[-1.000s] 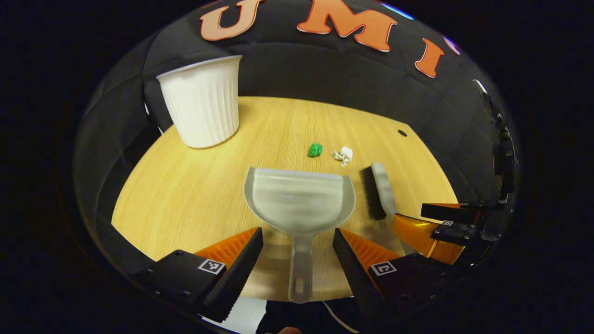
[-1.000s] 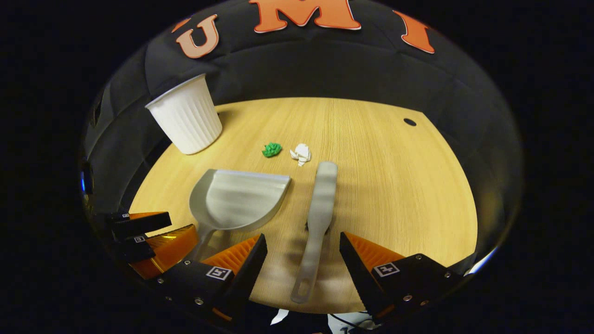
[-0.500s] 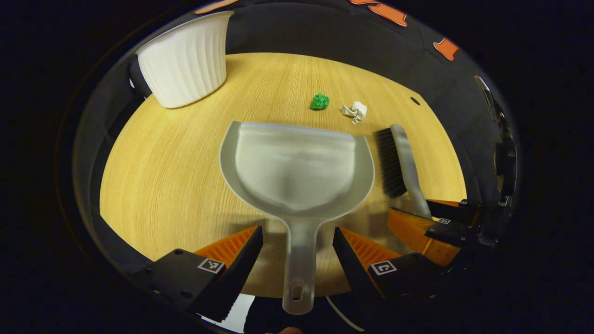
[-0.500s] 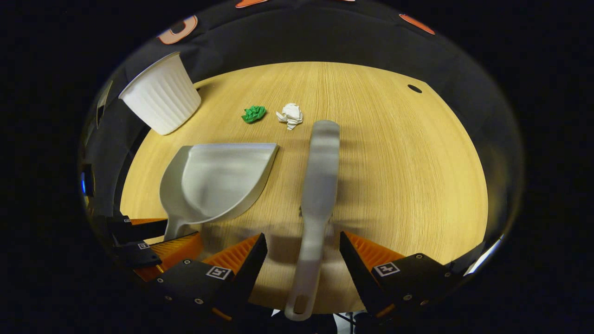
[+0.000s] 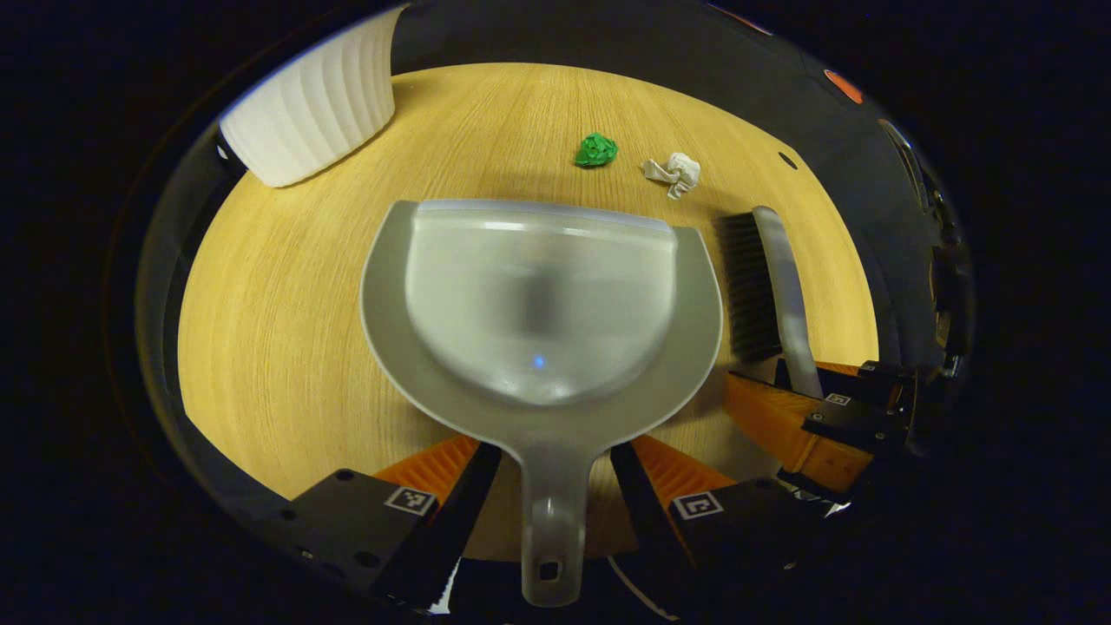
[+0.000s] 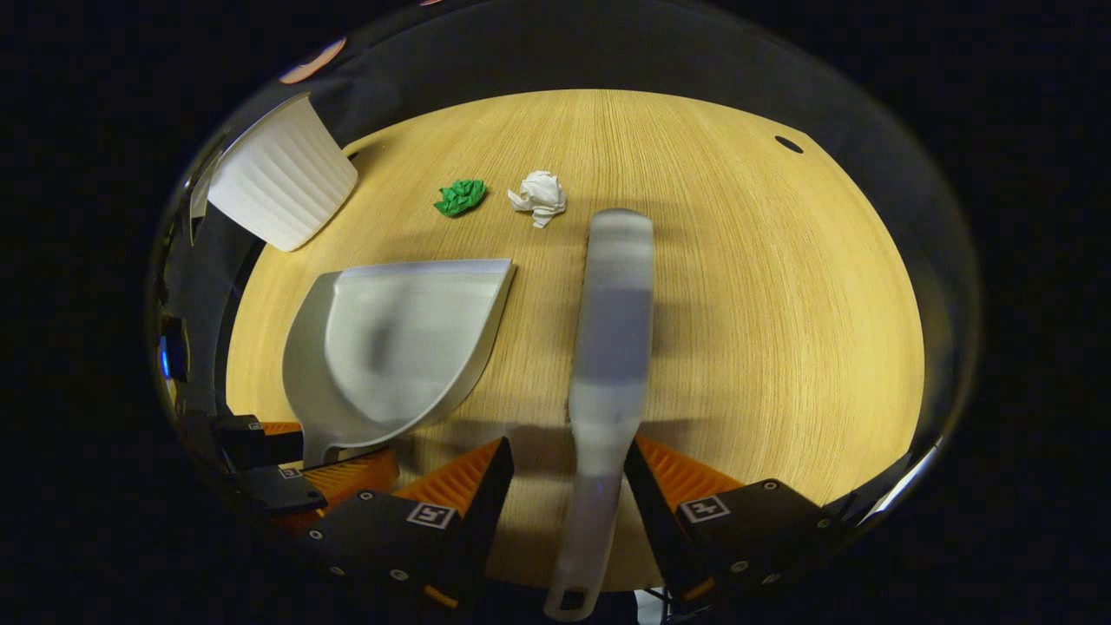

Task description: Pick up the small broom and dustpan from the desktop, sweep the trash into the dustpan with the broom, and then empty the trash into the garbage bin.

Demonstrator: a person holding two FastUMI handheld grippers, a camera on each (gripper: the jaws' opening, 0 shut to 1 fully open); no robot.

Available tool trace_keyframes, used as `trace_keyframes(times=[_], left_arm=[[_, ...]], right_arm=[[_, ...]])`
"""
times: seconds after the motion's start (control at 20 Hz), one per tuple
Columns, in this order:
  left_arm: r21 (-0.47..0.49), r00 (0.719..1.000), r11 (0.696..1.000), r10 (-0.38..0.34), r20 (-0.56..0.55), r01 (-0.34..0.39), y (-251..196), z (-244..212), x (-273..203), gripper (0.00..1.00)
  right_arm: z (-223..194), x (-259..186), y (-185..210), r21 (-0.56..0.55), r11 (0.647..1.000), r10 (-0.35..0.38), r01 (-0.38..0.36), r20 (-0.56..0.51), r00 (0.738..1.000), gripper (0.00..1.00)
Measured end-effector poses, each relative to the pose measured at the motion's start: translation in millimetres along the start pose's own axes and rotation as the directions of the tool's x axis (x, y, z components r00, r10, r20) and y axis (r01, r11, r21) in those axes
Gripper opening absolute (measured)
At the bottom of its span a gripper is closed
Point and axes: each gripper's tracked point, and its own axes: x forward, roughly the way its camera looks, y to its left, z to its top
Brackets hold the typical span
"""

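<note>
Left tongs open astride dustpan handle, right tongs open astride broom handle

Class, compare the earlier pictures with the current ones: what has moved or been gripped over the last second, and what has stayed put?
Both tools came forward and down. The left tool now straddles the dustpan handle; the right tool straddles the broom handle, jaws narrower but not visibly clamped. Dustpan, broom, green scrap, white scrap and bin lie unmoved.
</note>
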Motion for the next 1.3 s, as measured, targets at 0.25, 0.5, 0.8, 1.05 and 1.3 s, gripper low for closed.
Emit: trace_keyframes(times=[0.25, 0.5, 0.8, 1.05, 1.3], left_arm=[[-0.009, 0.999, 1.0, 0.002, -0.046, -0.002, 3, 2, 4, 0.57], [-0.01, 0.997, 1.0, -0.018, -0.077, 0.017, -1, 0, 3, 0.39], [0.077, 0.995, 0.995, -0.054, -0.089, 0.061, 7, 6, -10, 0.33], [0.209, 0.992, 0.975, -0.05, -0.117, 0.074, 18, 14, -12, 0.32], [0.303, 0.986, 0.948, -0.051, -0.157, 0.097, 29, 19, -23, 0.32]], right_arm=[[2, 8, -6, 0.037, 0.999, -0.014, 0.015, -0.029, 0.999, 0.37], [6, 9, -13, 0.096, 0.995, -0.01, 0.015, -0.051, 0.999, 0.23], [22, 11, -22, 0.128, 0.992, 0.006, 0.001, -0.055, 0.998, 0.18], [70, 21, -39, 0.075, 0.997, -0.01, 0.012, -0.029, 1.0, 0.16], [110, 32, -35, 0.026, 1.0, 0.015, -0.015, -0.026, 1.0, 0.16]])
